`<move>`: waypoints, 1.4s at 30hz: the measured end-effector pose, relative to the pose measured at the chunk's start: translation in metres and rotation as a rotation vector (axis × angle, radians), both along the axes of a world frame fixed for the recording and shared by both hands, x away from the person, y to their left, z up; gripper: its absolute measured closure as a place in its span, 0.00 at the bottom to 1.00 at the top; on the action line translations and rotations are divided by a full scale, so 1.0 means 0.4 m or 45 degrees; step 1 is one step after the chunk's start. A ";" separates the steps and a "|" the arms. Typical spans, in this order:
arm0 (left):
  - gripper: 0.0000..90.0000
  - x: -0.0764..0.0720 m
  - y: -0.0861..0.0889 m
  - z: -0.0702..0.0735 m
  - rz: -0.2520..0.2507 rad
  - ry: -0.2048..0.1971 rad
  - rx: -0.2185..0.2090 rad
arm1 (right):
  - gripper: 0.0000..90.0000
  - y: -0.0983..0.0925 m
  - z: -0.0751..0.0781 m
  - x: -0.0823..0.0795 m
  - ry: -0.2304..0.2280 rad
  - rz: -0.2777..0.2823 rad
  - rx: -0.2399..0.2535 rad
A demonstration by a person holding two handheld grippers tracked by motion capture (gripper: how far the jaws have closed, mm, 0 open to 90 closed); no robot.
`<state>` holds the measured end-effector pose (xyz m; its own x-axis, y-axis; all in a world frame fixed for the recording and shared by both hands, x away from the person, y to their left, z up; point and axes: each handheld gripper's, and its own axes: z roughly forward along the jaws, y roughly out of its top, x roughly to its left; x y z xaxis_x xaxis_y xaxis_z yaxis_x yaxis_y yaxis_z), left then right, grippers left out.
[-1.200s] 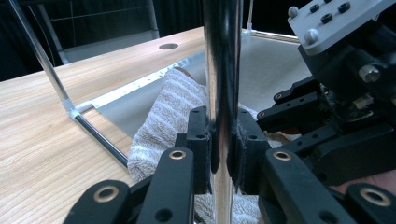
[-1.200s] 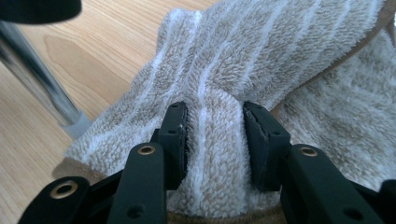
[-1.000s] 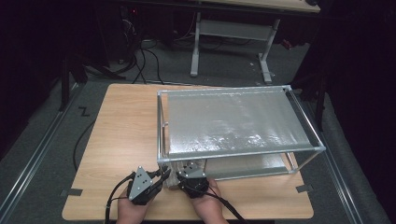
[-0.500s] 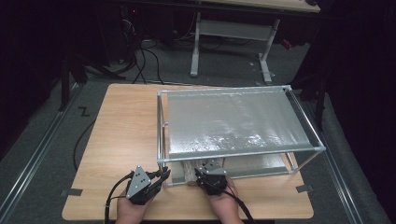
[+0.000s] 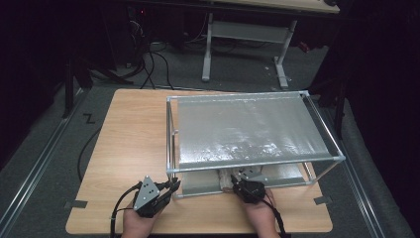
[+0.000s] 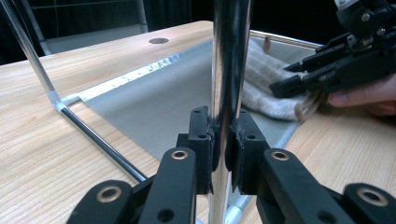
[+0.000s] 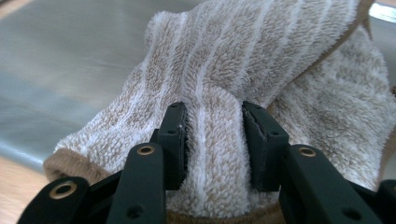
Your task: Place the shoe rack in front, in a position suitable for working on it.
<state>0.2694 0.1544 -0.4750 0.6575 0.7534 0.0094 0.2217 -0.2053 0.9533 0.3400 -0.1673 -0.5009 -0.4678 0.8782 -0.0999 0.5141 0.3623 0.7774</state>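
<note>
Bracing the rack [image 5: 173, 144], I keep my left gripper [image 6: 223, 154] clamped on its front post [image 6: 229, 60]. My right gripper [image 7: 212, 140], part closed, pinches the towel [image 7: 261, 70] on the lower shelf [image 5: 198, 184] by the tabletop [image 5: 129, 134]. Next comes a steady pull outward.

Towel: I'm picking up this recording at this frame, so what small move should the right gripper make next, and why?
Probably draw the towel a little further out from under the rack's shelf. The right gripper pinches a fold of it on the lower tray, while the left gripper clamps the rack's post, steadying the rack.
</note>
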 end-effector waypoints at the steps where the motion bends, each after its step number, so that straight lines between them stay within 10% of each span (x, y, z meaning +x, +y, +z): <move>1: 0.89 0.000 0.000 0.000 -0.001 0.000 0.001 | 0.70 -0.014 -0.001 0.004 -0.016 0.000 -0.002; 21: 0.89 0.001 0.002 0.001 0.000 0.008 -0.003 | 0.70 -0.305 0.012 0.032 -0.023 -0.316 -0.022; 22: 0.89 -0.001 -0.008 -0.002 0.017 0.020 -0.078 | 0.70 -0.319 0.014 0.034 -0.024 -0.336 -0.014; 24: 0.89 0.002 0.002 0.001 0.006 0.004 0.003 | 0.71 -0.342 0.016 0.036 -0.027 -0.391 -0.023; 31: 0.89 0.000 0.000 0.004 0.008 0.019 0.004 | 0.68 -0.395 0.019 0.043 -0.038 -0.518 -0.008; 42: 0.83 -0.006 0.010 0.004 0.002 0.008 -0.003 | 0.69 -0.387 0.006 0.046 -0.042 -0.511 -0.064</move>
<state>0.2669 0.1586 -0.4733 0.6565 0.7543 0.0031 0.2281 -0.2024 0.9524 0.3586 -0.3221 -0.4984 -0.0844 0.9841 -0.1565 0.5979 0.1757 0.7821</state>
